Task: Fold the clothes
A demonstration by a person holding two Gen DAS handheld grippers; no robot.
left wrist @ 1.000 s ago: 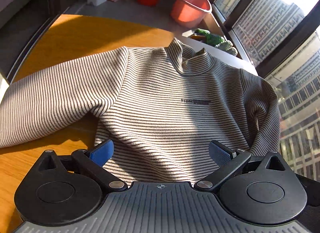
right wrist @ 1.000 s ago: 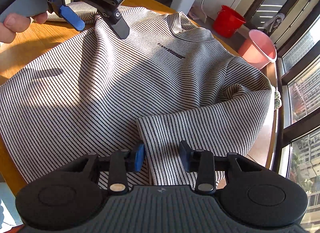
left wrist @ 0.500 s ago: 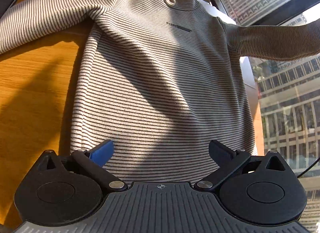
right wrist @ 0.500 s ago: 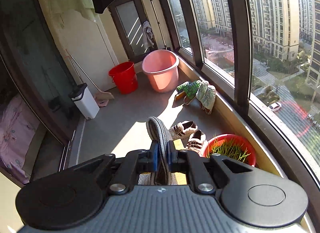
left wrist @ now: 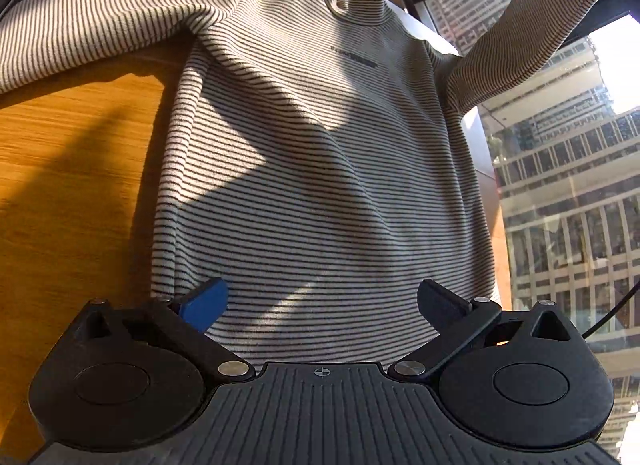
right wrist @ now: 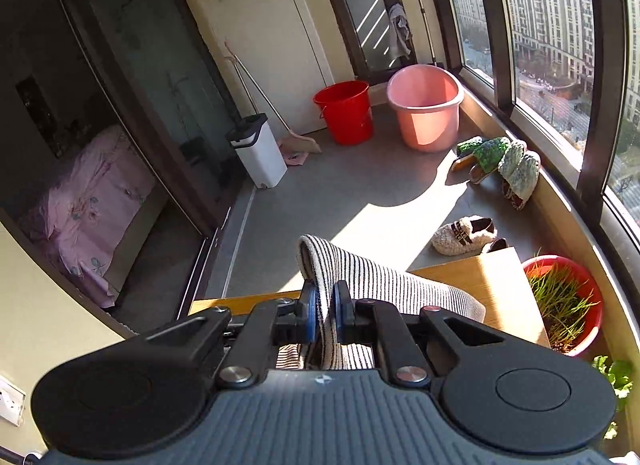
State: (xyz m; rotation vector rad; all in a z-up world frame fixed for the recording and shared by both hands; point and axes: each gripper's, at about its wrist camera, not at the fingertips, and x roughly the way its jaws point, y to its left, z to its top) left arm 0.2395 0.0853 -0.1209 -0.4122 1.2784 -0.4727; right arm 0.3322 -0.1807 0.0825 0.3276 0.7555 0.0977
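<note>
A cream sweater with thin dark stripes (left wrist: 320, 169) lies front up on the wooden table (left wrist: 72, 169), collar at the far end. Its left sleeve (left wrist: 100, 37) stretches out flat to the left. My left gripper (left wrist: 320, 301) is open and empty, just above the sweater's hem. My right gripper (right wrist: 325, 305) is shut on the cuff of the right sleeve (right wrist: 360, 277). In the left wrist view that sleeve (left wrist: 528, 29) is lifted up and out to the right, off the table.
Beyond the table's far edge (right wrist: 480, 269) is a balcony floor with a red bucket (right wrist: 344, 111), a pink tub (right wrist: 424, 105), a white bin (right wrist: 258, 153), slippers (right wrist: 464, 235) and a red pot of grass (right wrist: 564, 301). Windows run along the right.
My right gripper has closed on the right sleeve's cuff and lifted it up and out to the right. My left gripper has drawn back to the hem, still open.
</note>
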